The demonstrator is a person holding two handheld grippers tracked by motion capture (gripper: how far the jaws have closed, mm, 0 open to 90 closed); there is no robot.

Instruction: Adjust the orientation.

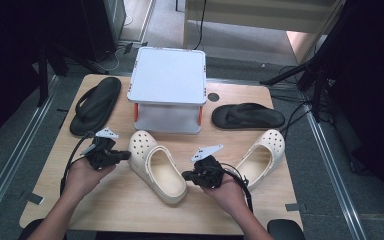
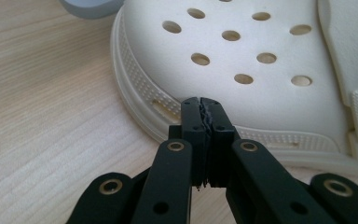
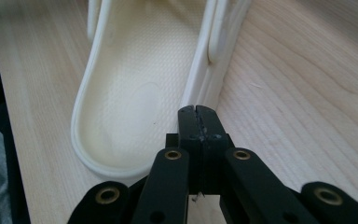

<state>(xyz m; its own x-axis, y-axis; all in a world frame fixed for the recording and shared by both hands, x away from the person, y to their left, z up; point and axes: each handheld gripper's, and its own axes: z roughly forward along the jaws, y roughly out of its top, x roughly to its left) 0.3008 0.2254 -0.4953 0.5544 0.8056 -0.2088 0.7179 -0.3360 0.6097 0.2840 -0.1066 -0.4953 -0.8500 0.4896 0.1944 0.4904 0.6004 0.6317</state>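
Note:
A cream clog [image 1: 157,170] lies mid-table with its toe pointing away from me. My left gripper [image 1: 128,154] is shut with nothing in it, and its tips sit against the left rim of that clog's holed toe [image 2: 242,56]. In the left gripper view the jaws [image 2: 200,105] are pressed together just short of the ribbed sole edge. My right gripper [image 1: 184,175] is also shut and empty, at the clog's right side near the heel. Its tips [image 3: 198,112] meet the outer wall beside the open footbed [image 3: 135,102].
A second cream clog [image 1: 262,157] lies to the right, by my right hand. Black flip-flops rest at the back left [image 1: 96,104] and back right [image 1: 248,116]. A low white stand [image 1: 168,75] with red legs stands at the back centre. The table's front edge [image 1: 130,227] is near my forearms.

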